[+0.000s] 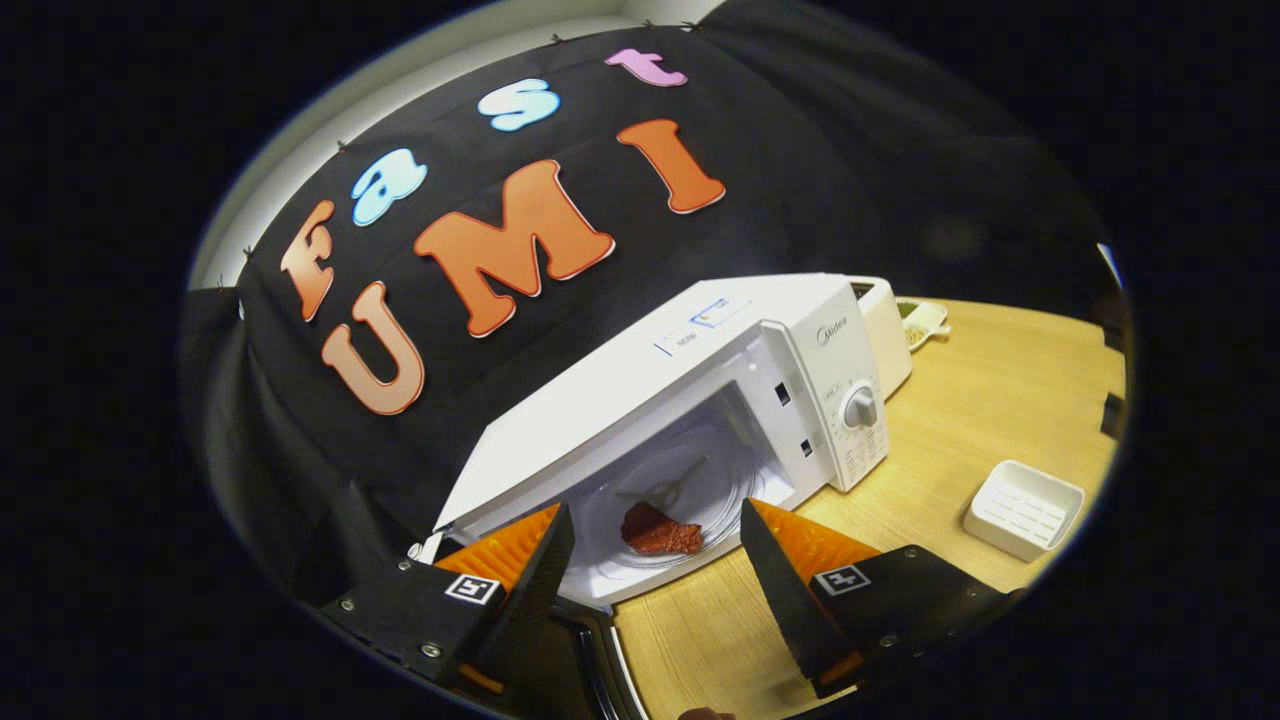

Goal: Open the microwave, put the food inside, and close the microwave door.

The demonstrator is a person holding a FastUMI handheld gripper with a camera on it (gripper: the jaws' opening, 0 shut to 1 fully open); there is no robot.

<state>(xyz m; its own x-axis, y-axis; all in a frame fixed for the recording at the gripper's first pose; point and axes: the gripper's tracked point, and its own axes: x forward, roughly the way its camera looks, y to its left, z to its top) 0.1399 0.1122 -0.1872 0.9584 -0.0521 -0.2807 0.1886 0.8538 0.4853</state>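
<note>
Spread wide, the hand-held gripper [655, 560] has both fingers apart with nothing held between them, and it is tilted so the whole scene leans. Just ahead of the fingers stands the white microwave [690, 380] on the light wooden surface [1000, 400], its cavity open toward the camera. Inside, on the clear glass turntable [665, 500], lies a piece of reddish-brown food [658, 532], seen in the gap between the two fingers and beyond their tips, touching neither. The microwave door [590, 655] shows as a dark panel with a pale edge low between the fingers, swung open. On the microwave's control panel sits a round grey dial [860, 407]. Beyond the microwave, beside its far side, is another white appliance [885, 335], and past that a small white dish [922, 322] with something greenish in it. A white rectangular tray [1023, 508] rests on the surface, well apart from the microwave, off to the side of the right finger.
</note>
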